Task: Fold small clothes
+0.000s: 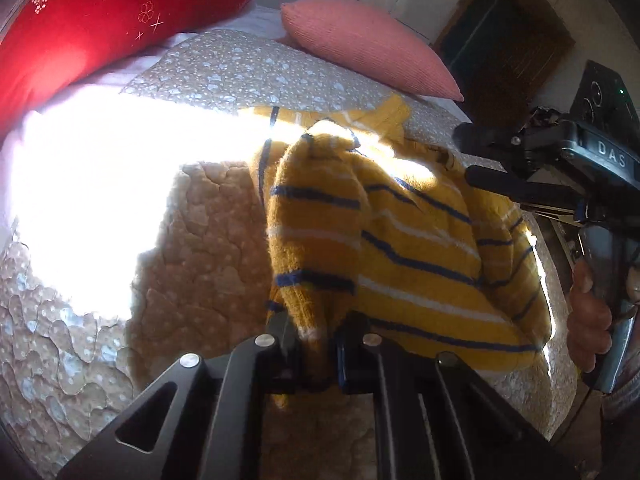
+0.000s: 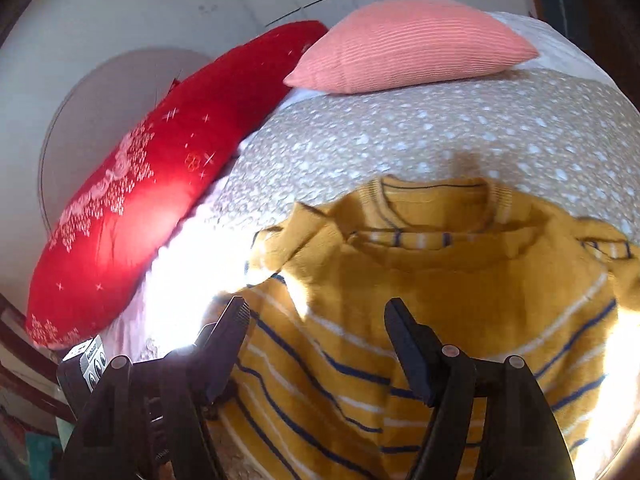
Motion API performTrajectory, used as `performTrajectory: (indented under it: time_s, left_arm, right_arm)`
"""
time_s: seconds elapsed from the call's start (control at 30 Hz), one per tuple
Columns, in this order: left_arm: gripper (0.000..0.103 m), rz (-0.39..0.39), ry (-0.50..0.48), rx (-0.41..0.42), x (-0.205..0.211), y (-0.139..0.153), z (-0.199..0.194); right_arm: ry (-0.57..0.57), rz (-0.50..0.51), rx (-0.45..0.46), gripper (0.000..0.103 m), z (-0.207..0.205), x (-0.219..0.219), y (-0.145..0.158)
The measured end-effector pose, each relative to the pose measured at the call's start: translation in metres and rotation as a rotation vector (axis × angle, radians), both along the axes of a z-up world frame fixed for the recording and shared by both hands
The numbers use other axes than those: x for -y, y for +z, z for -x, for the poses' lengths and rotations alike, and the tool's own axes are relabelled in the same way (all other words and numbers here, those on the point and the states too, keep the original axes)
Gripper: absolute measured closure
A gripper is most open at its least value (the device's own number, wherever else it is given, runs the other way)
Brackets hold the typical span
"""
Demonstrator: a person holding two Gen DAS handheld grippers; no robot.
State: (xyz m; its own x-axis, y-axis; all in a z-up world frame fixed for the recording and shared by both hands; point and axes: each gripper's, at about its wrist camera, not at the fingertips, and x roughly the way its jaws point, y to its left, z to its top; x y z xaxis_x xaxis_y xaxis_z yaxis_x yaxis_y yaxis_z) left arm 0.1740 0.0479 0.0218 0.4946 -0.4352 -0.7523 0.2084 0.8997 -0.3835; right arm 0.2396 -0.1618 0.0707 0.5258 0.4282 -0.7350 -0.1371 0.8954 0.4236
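Note:
A small mustard-yellow sweater [image 1: 420, 248] with blue and white stripes lies on the quilted bed cover [image 1: 200, 240]. My left gripper [image 1: 316, 340] is shut on the sweater's sleeve cuff [image 1: 312, 308] and lifts that sleeve over the body. My right gripper [image 2: 316, 312] is open and empty, hovering over the sweater [image 2: 420, 300] below its collar [image 2: 432, 196]. The right gripper also shows in the left wrist view [image 1: 464, 156] at the sweater's far right side, held by a hand [image 1: 588, 320].
A red embroidered pillow [image 2: 132, 200] and a pink ribbed pillow [image 2: 412, 44] lie at the head of the bed. Strong sunlight washes out the cover's left part [image 1: 100, 200]. A dark wooden door [image 1: 504, 52] stands behind. The bed edge runs on the right [image 1: 560, 360].

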Motion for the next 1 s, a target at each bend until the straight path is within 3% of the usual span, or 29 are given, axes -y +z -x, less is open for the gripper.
performTrajectory:
  time_s: [0.07, 0.13, 0.23, 0.43, 0.57, 0.67, 0.83, 1.0]
  left_arm:
    - [0.093, -0.003, 0.015, 0.014, -0.004, 0.003, 0.001]
    - [0.093, -0.008, 0.012, 0.033, -0.006, 0.007, 0.003]
    - [0.093, -0.008, -0.016, 0.054, -0.005, 0.007, 0.006]
    - [0.087, 0.100, -0.056, 0.086, -0.026, 0.015, 0.010]
    - [0.086, 0.164, 0.003, 0.095, -0.047, 0.021, 0.008]
    - [0.086, 0.128, 0.061, 0.096, -0.053, 0.018, 0.006]
    - [0.075, 0.146, 0.090, 0.083, -0.059, 0.017, 0.007]
    - [0.056, 0.174, 0.081, 0.167, -0.056, 0.036, 0.020]
  right_arm:
    - [0.043, 0.041, -0.032, 0.046, -0.019, -0.027, -0.007]
    - [0.052, 0.110, -0.050, 0.050, -0.040, -0.048, -0.016]
    - [0.019, 0.197, -0.064, 0.050, -0.073, -0.069, -0.029]
    - [0.022, 0.202, -0.121, 0.046, -0.117, -0.101, -0.049]
    - [0.049, 0.023, -0.106, 0.046, -0.126, -0.107, -0.028]
    - [0.065, -0.034, -0.039, 0.046, -0.122, -0.110, 0.006]
    - [0.030, 0.081, 0.024, 0.044, -0.085, -0.067, 0.041]
    - [-0.175, 0.237, -0.012, 0.044, -0.021, 0.046, 0.038]
